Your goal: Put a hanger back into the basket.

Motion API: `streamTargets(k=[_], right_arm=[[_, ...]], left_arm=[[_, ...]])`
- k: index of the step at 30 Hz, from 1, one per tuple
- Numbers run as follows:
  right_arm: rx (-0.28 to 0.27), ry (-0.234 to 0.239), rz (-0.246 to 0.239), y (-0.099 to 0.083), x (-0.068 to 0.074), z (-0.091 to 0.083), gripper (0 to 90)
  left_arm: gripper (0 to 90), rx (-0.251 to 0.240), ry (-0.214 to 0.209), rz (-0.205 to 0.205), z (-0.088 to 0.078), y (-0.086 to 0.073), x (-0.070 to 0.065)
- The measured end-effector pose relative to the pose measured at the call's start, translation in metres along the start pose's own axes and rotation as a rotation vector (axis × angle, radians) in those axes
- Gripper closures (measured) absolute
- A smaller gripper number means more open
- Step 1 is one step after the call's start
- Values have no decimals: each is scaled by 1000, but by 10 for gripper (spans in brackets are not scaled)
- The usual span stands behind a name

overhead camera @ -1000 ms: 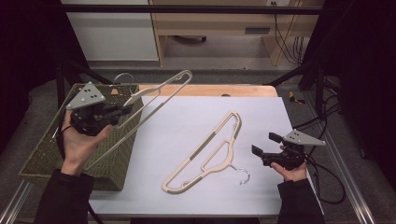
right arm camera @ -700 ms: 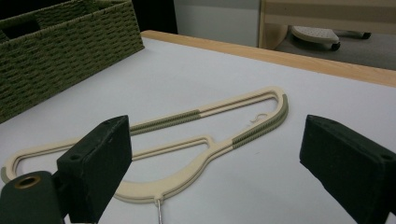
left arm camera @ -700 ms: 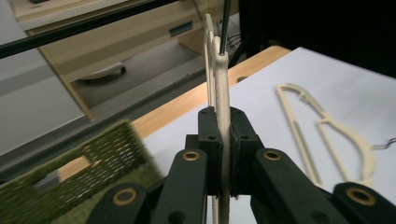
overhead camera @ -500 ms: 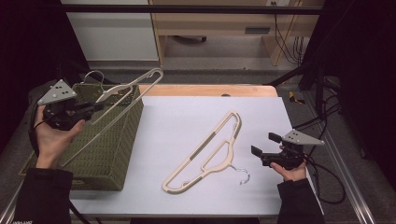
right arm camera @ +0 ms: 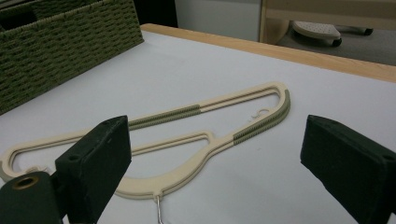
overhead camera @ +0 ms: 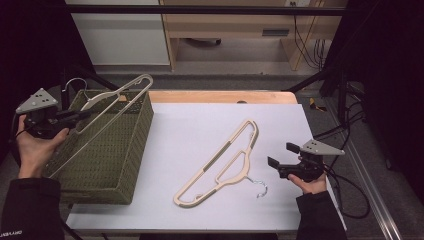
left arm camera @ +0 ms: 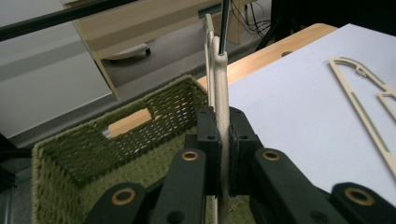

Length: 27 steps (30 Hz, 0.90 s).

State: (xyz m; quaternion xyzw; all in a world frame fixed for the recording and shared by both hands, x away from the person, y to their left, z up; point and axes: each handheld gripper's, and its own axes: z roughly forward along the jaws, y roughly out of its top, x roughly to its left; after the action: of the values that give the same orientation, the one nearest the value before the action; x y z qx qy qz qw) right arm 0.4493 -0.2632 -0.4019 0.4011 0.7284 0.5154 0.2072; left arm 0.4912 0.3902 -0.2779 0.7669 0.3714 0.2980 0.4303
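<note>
A cream plastic hanger (overhead camera: pixel 116 94) with a metal hook hangs slanted over the green woven basket (overhead camera: pixel 115 165) at the table's left. My left gripper (overhead camera: pixel 80 116) is shut on that hanger's flat bar; in the left gripper view both pads (left arm camera: pixel 208 140) press on the hanger (left arm camera: pixel 218 79) above the basket (left arm camera: pixel 93 154). A second cream hanger (overhead camera: pixel 225 160) lies flat on the white table top. My right gripper (overhead camera: pixel 282 155) rests at the table's right edge, just right of this hanger's hook, jaws wide open. In the right gripper view this hanger (right arm camera: pixel 187 113) lies ahead of the open gripper (right arm camera: pixel 219 147).
The white table top (overhead camera: pixel 200 120) has a wooden strip along its far edge. Black frame bars and cables (overhead camera: pixel 345 135) stand at the right. A pale cabinet and a wooden desk are on the floor beyond the table.
My left hand has carried the held hanger to the left and a little lower, from over the basket's middle to its left rim. The right gripper and the lying hanger have not moved.
</note>
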Motion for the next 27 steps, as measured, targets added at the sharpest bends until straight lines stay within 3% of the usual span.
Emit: streamTargets(k=[5, 13, 21, 23, 27], right_arm=[[1, 0, 0, 0, 0, 0, 91], [7, -1, 0, -1, -1, 0, 90], [9, -2, -1, -1, 0, 1, 89], [5, -3, -1, -1, -1, 1, 89], [6, -3, -2, -1, -1, 1, 89]], left_arm=[[855, 11, 19, -14, 0, -10, 12], [855, 57, 25, 26, 3, -22, 18], [855, 100, 15, 13, 16, -43, 14], [855, 117, 4, 1, 25, -55, 10], [855, 128, 10, 5, 33, -64, 1]])
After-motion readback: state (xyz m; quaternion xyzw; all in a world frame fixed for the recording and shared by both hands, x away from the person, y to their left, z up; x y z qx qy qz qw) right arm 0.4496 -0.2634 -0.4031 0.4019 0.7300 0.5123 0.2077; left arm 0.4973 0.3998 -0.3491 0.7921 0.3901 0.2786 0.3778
